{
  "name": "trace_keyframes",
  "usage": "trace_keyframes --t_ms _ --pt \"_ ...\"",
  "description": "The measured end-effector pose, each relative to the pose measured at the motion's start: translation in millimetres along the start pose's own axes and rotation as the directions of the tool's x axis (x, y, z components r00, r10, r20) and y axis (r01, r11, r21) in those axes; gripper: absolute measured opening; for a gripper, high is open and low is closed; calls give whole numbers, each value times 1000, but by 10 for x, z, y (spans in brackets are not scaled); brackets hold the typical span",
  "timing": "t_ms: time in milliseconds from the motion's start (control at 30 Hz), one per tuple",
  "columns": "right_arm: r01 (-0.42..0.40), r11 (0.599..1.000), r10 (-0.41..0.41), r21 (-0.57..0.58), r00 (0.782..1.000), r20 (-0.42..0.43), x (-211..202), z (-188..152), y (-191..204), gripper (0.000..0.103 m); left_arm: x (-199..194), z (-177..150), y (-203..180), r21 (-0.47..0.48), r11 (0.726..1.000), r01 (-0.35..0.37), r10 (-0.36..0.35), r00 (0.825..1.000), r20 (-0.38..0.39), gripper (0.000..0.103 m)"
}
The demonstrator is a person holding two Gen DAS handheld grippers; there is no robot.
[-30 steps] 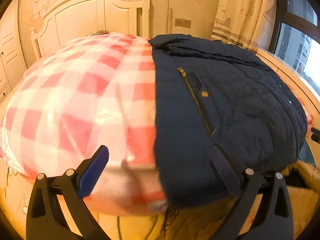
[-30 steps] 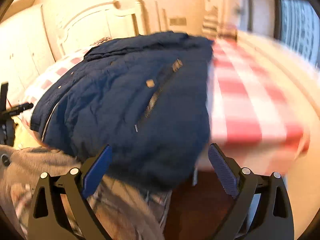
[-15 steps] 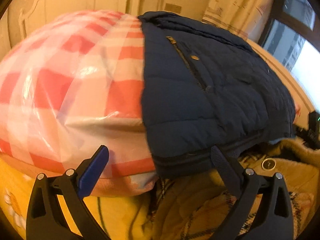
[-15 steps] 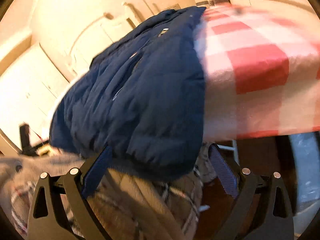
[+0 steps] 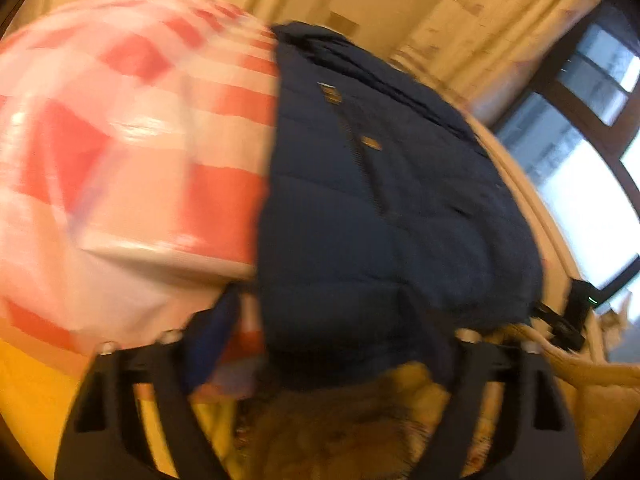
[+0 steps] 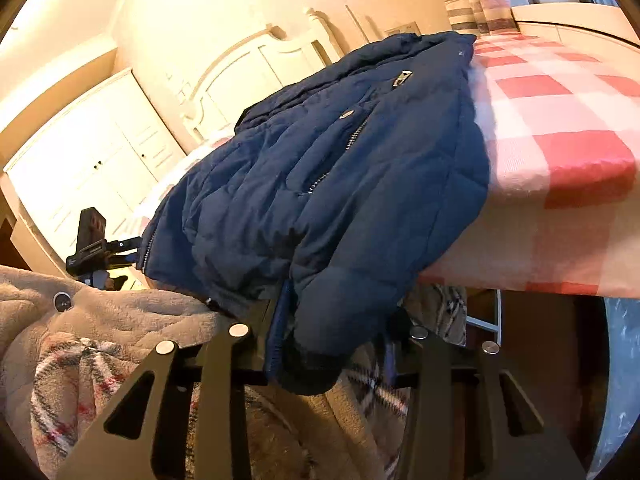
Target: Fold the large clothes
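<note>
The dark navy quilted puffer jacket [image 6: 340, 184] lies on the bed over the red-and-white checked plastic-covered sheet [image 6: 560, 128], zipper side up, its lower hem hanging over the near edge toward me; it looks already doubled lengthwise, since in both views I see one narrow body with a long edge running up the bed. I judge the fold to be partway through: the jacket is narrowed but not yet brought end to end, and taking the hem is only the start of that step. My right claw [image 6: 332, 344] is closing, with the hanging hem corner between its blue pads; the fabric fills the gap, though I cannot tell whether the pads have begun to press. My left claw [image 5: 320, 336] is also closing, wider apart, around the other hem corner at the bed's edge; that view is smeared, so I cannot tell whether it has contact. Below both claws are my beige fleece coat with its plaid lining [image 6: 120, 344] and one button. Behind are the white headboard [image 6: 248, 68], the white wardrobe doors [image 6: 92, 160] and a curtained window [image 5: 580, 152]. A small metal plate by the zipper may carry a brand, but no writing is readable.
</note>
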State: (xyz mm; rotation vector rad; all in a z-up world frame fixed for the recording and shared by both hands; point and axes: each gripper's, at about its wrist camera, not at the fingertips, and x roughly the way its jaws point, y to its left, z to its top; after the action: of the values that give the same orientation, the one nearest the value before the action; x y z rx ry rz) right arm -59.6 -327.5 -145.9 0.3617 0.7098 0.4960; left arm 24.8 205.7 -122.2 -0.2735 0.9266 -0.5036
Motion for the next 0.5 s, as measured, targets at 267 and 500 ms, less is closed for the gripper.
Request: trace_keyframes --t_ms 267,500 --pt "0 999 1 47 1000 -23 221 150 -163 50 194 -19 93 -82 996 36 -38 999 -23 64" --pt "-7 997 16 -77 993 118 -248 84 171 26 -288 -42 -141 -31 994 100 -96 989 112 13"
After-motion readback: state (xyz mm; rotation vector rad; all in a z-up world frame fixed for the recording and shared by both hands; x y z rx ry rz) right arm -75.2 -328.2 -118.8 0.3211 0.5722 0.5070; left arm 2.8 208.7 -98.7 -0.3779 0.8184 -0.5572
